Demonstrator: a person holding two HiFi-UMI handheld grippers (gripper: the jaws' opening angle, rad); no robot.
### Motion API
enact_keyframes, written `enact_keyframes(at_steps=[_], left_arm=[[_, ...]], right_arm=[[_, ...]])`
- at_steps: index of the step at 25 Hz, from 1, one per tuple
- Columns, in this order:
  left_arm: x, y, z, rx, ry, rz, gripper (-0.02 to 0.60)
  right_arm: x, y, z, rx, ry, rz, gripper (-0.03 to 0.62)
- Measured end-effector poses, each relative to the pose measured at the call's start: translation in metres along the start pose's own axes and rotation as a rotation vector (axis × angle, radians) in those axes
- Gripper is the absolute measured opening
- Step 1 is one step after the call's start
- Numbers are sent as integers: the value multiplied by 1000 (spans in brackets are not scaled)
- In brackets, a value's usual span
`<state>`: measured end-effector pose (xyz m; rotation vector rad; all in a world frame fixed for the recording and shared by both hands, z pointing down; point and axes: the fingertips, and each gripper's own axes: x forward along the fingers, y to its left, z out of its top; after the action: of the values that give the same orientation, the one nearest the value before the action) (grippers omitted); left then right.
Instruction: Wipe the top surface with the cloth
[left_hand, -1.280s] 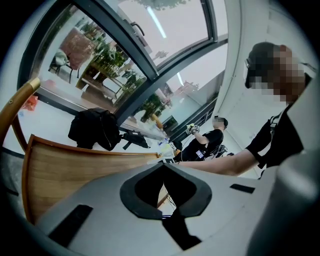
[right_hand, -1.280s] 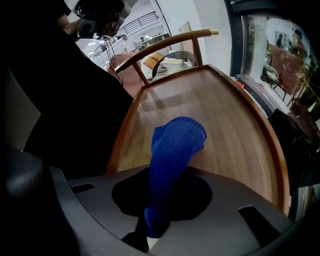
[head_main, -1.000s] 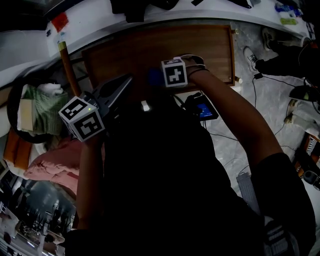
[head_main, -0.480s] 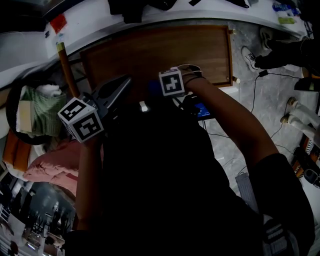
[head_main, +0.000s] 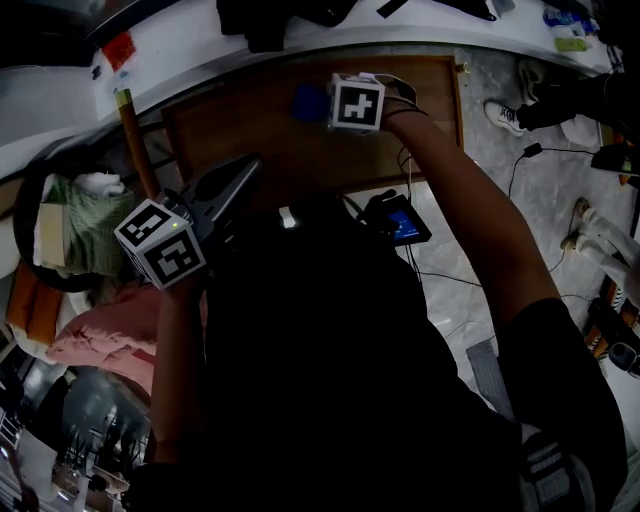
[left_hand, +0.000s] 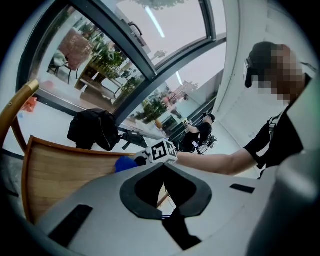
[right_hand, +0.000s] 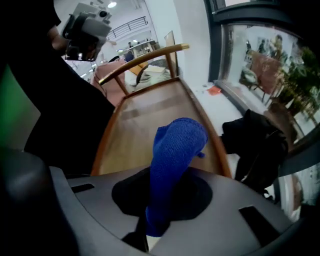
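The wooden table top (head_main: 270, 130) lies ahead of me, below a white ledge. My right gripper (head_main: 325, 103) is out over its far part, shut on a blue cloth (head_main: 308, 102) that sticks out past the jaws. In the right gripper view the cloth (right_hand: 175, 150) stands up between the jaws, above the wooden top (right_hand: 150, 120). My left gripper (head_main: 235, 180) hangs at the table's near left corner, shut with nothing in it. From the left gripper view (left_hand: 162, 167) I see the cloth (left_hand: 125, 164) and the wooden top (left_hand: 65, 175) beyond the closed jaws.
A black bag (head_main: 265, 20) lies on the white ledge behind the table. A curved wooden chair back (right_hand: 145, 57) rises at the table's left end. A basket with green fabric (head_main: 70, 225) and a pink cushion (head_main: 110, 320) are at left. A blue-screened device (head_main: 400, 222) and cables lie on the floor at right.
My right gripper has carried the blue cloth away from me, from the near middle of the table toward its far edge. The left gripper has stayed in place.
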<state>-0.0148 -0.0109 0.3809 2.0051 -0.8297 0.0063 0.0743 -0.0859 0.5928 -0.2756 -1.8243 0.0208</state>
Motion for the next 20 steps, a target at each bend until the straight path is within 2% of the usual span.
enact_keyframes(at_steps=[2, 4, 7, 10, 12, 16, 20], left_arm=[[0, -1, -1, 2, 7, 0, 11], [0, -1, -2, 5, 15, 1, 11], [-1, -2, -5, 6, 23, 3, 9], [-1, 0, -9, -1, 26, 2, 11], [0, 1, -10, -5, 26, -1, 11], [4, -1, -8, -11, 16, -15, 11], [7, -2, -6, -8, 13, -21, 11]], right_arm=[[-4, -27, 2, -22, -6, -44, 63], [0, -41, 0, -53, 6, -48, 63], [2, -51, -1, -85, 2, -47, 63], [3, -50, 1, -69, -20, -48, 63], [4, -44, -1, -58, 3, -28, 63], [13, -7, -11, -60, 78, 89, 63], [20, 32, -15, -64, 76, 163, 63]])
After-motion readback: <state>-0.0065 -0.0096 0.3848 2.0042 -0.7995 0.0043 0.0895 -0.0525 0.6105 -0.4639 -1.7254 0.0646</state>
